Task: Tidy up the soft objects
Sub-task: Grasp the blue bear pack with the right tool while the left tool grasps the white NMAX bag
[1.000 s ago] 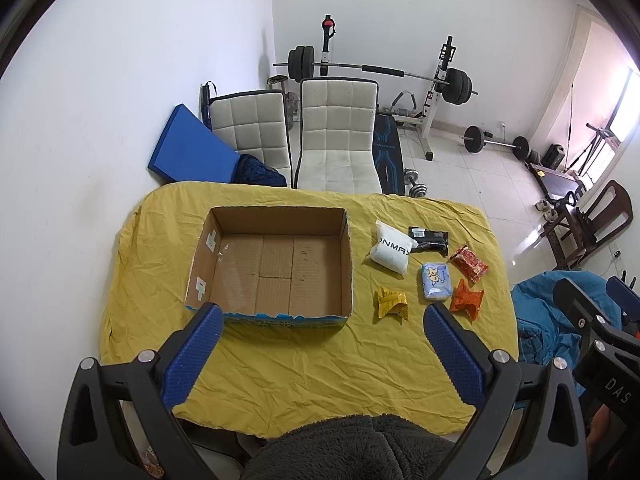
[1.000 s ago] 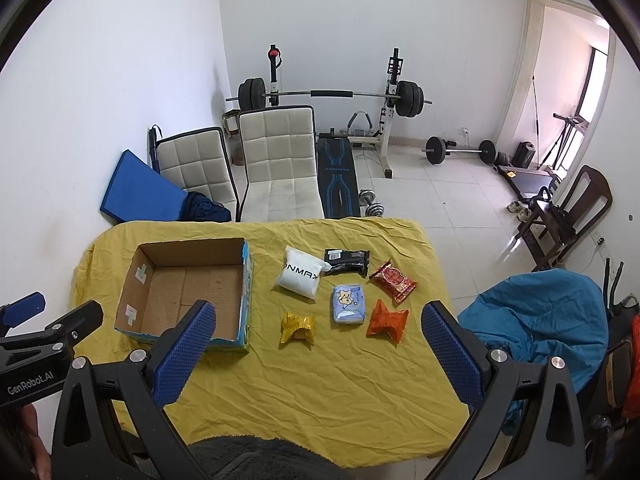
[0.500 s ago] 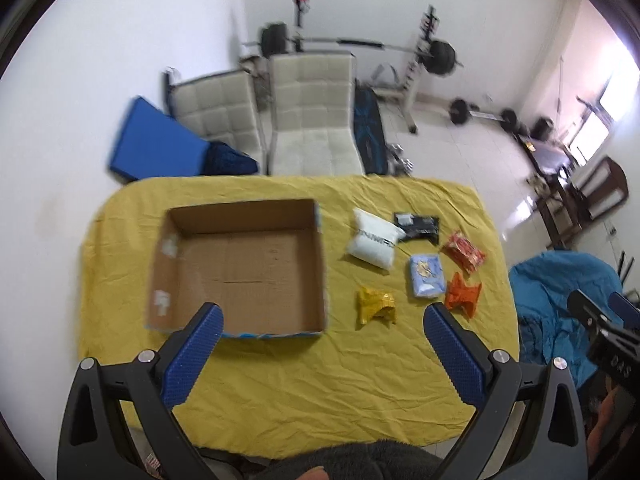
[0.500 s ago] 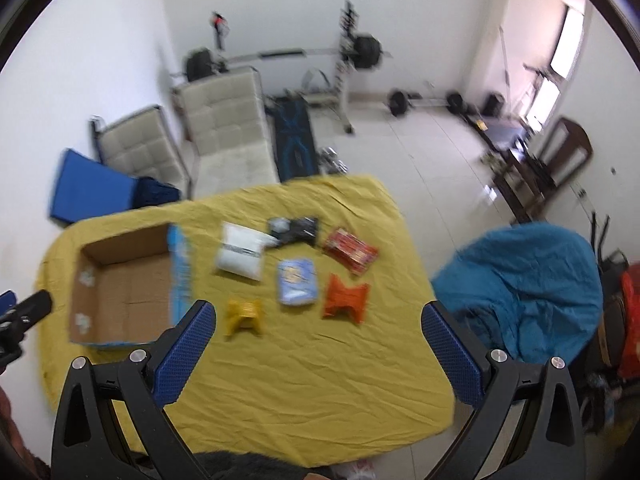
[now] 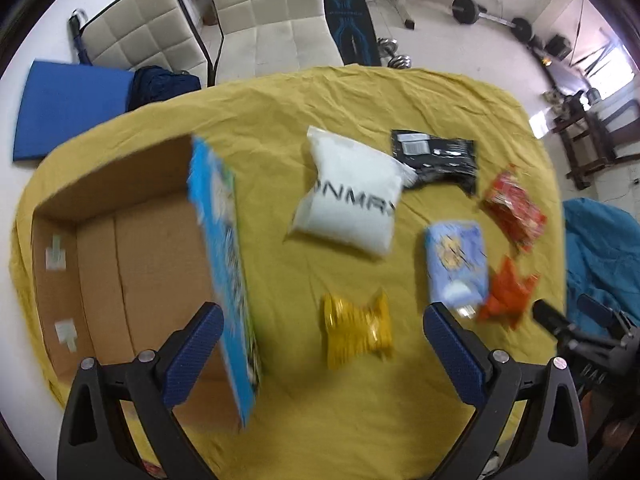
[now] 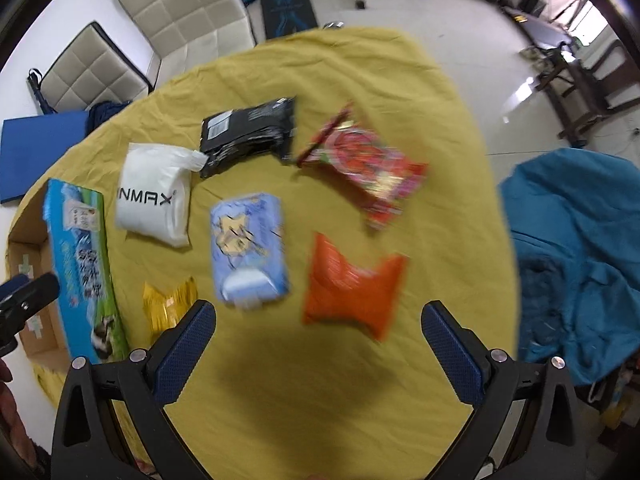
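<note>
Soft packets lie on the yellow-covered table (image 5: pixel 360 92): a white pouch (image 5: pixel 350 198), a black packet (image 5: pixel 438 158), a red packet (image 5: pixel 514 212), a light blue tissue pack (image 5: pixel 456 260), an orange packet (image 5: pixel 506 292) and a yellow packet (image 5: pixel 356 326). An open cardboard box (image 5: pixel 132 248) stands at their left. My left gripper (image 5: pixel 320 354) is open and empty above the yellow packet. My right gripper (image 6: pixel 318 348) is open and empty just before the orange packet (image 6: pixel 352 284) and the tissue pack (image 6: pixel 250 246).
Two white chairs (image 5: pixel 264 16) and a blue mat (image 5: pixel 66 106) stand behind the table. A teal beanbag (image 6: pixel 576 260) sits at the table's right edge. Weights and a bench (image 5: pixel 350 20) lie on the floor beyond.
Both grippers have dropped and moved forward over the table, so the packets and box look much larger. Nothing was taken hold of.
</note>
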The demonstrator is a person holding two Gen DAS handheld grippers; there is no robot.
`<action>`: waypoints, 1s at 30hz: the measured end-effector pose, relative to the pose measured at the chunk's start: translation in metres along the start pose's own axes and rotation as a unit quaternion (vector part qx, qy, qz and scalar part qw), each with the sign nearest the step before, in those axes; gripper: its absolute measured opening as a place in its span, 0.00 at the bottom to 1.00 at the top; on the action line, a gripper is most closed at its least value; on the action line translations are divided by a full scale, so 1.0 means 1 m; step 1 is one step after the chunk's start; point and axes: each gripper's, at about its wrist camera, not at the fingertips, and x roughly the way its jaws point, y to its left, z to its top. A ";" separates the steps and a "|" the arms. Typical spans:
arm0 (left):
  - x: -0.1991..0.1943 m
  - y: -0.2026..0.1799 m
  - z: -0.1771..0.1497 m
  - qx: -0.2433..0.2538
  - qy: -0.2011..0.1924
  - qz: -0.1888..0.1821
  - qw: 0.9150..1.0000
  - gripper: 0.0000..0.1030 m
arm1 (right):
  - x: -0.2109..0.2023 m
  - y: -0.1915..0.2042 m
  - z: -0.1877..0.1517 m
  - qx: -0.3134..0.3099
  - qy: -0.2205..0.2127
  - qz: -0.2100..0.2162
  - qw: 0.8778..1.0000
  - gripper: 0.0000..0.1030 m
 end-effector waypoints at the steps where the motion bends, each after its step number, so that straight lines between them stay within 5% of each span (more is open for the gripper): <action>1: 0.008 -0.001 0.009 0.002 0.005 0.007 1.000 0.99 | 0.013 0.007 0.006 0.001 0.009 0.011 1.000 1.00; 8: 0.052 0.007 0.051 -0.010 0.029 0.039 0.999 0.97 | 0.108 0.059 0.030 -0.010 0.076 0.017 0.997 1.00; 12: 0.068 0.008 0.063 -0.008 0.044 0.035 0.998 0.97 | 0.139 0.057 0.027 -0.005 0.110 0.005 0.994 0.76; 19: 0.095 -0.008 0.085 0.012 0.075 -0.024 0.997 0.97 | 0.141 0.022 0.030 0.029 0.109 0.011 0.994 0.69; 27: 0.161 -0.026 0.106 0.065 0.138 0.012 0.988 0.96 | 0.161 0.018 0.025 0.028 0.126 0.014 0.991 0.70; 30: 0.172 -0.022 0.105 0.055 0.134 -0.004 0.989 0.85 | 0.169 0.023 0.024 0.029 0.131 0.013 0.991 0.70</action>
